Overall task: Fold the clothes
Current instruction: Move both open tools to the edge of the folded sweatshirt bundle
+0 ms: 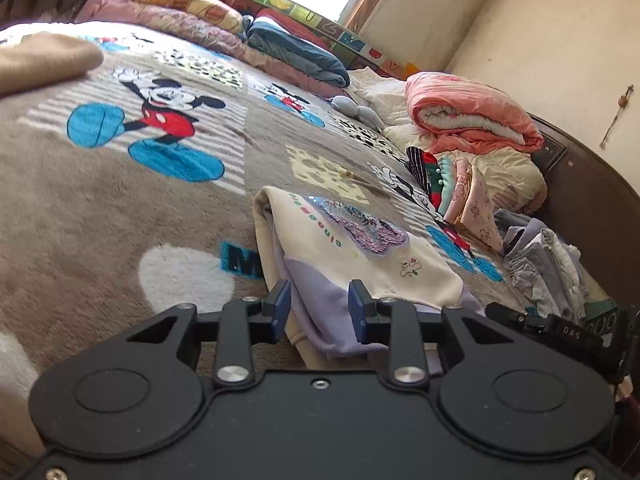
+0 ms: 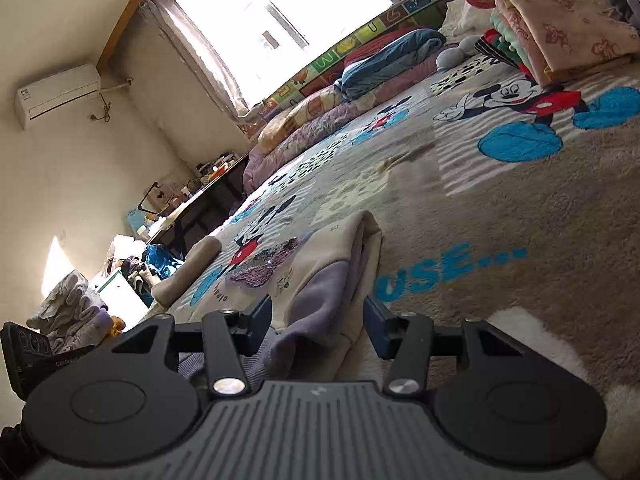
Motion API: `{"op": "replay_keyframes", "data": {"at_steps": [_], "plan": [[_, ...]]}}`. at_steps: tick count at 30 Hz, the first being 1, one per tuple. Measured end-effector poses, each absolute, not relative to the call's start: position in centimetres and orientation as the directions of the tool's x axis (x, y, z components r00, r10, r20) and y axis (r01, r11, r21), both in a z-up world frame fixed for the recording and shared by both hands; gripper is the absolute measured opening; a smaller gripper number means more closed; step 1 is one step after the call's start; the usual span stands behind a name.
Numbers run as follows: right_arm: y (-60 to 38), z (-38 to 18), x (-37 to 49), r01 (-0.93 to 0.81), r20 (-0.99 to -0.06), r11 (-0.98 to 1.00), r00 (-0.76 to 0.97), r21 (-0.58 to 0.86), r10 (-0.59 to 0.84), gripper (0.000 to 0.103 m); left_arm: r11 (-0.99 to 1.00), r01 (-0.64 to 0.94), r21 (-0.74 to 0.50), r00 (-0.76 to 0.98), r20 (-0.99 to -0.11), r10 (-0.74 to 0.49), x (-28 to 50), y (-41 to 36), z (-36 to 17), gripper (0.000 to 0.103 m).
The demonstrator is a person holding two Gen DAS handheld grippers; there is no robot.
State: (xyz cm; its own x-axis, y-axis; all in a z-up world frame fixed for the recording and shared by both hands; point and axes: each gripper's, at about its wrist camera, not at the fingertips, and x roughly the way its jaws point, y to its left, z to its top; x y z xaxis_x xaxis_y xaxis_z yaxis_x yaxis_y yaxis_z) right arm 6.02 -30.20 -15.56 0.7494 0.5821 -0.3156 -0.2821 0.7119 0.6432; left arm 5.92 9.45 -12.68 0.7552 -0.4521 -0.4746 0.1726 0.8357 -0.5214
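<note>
A cream and lilac sweatshirt [image 1: 352, 240] with a sequin patch lies folded on the Mickey Mouse blanket [image 1: 120, 184]. My left gripper [image 1: 320, 304] is open, its blue pads on either side of the lilac sleeve end at the near edge. In the right wrist view the same sweatshirt [image 2: 320, 264] lies ahead on the blanket [image 2: 500, 208]. My right gripper [image 2: 318, 316] is open, with the lilac fabric between its jaws, not pinched. The other gripper's black body shows at the right edge of the left view [image 1: 560, 328].
A stack of folded clothes [image 1: 460, 192] and a grey pile [image 1: 548, 264] lie to the right. A pink quilt [image 1: 468, 116], a blue blanket [image 1: 296, 52] and pillows line the far side. A beige roll [image 2: 188, 268] lies left of the sweatshirt. A desk [image 2: 200, 196] stands beyond the bed.
</note>
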Motion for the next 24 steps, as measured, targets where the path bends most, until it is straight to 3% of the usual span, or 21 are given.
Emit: {"op": "replay_keyframes", "data": {"at_steps": [3, 4, 6, 7, 8, 10, 14, 15, 16, 19, 24], "plan": [[-29.6, -16.4, 6.7, -0.268, -0.334, 0.703, 0.733, 0.659, 0.592, 0.038, 0.801, 0.133, -0.583, 0.734, -0.485, -0.475, 6.5, 8.9, -13.5, 0.035], [-29.5, -16.5, 6.8, -0.267, -0.34, 0.707, 0.731, 0.655, 0.592, 0.027, 0.791, 0.123, -0.599, 0.729, -0.486, -0.482, 6.6, 8.7, -13.7, 0.035], [-29.1, -16.5, 7.0, -0.274, -0.353, 0.725, 0.731, 0.632, 0.584, 0.021, 0.802, 0.135, -0.581, 0.731, -0.489, -0.477, 6.7, 8.1, -13.5, 0.011], [-29.0, -16.3, 6.9, -0.289, -0.337, 0.724, 0.738, 0.626, 0.585, 0.016, 0.826, 0.147, -0.544, 0.742, -0.492, -0.456, 6.5, 7.7, -13.0, 0.004], [-28.9, -16.0, 6.8, -0.306, -0.316, 0.721, 0.744, 0.622, 0.589, 0.01, 0.842, 0.176, -0.51, 0.761, -0.472, -0.445, 6.1, 7.4, -12.1, 0.004], [-29.2, -15.0, 6.2, -0.338, -0.246, 0.703, 0.77, 0.625, 0.589, 0.01, 0.861, 0.229, -0.454, 0.782, -0.441, -0.441, 5.2, 7.1, -11.5, 0.004], [-29.3, -17.3, 7.4, -0.263, -0.4, 0.748, 0.713, 0.609, 0.576, 0.011, 0.904, 0.205, -0.376, 0.728, -0.558, -0.398, 5.8, 6.7, -14.0, 0.006], [-29.4, -17.9, 7.4, -0.244, -0.413, 0.748, 0.708, 0.617, 0.573, 0.014, 0.908, 0.208, -0.363, 0.726, -0.565, -0.392, 5.8, 6.8, -14.2, 0.006], [-29.4, -17.7, 7.2, -0.242, -0.408, 0.756, 0.721, 0.609, 0.56, 0.024, 0.901, 0.223, -0.373, 0.717, -0.563, -0.41, 5.8, 6.9, -13.9, 0.007], [-29.9, -16.0, 6.1, -0.253, -0.374, 0.786, 0.771, 0.564, 0.516, 0.029, 0.92, 0.223, -0.323, 0.76, -0.533, -0.372, 5.1, 7.4, -12.4, 0.026], [-29.1, -13.0, 4.9, -0.318, -0.288, 0.863, 0.848, 0.394, 0.444, 0.032, 0.939, 0.23, -0.254, 0.854, -0.41, -0.32, 4.9, 7.2, -10.5, 0.026]]}}
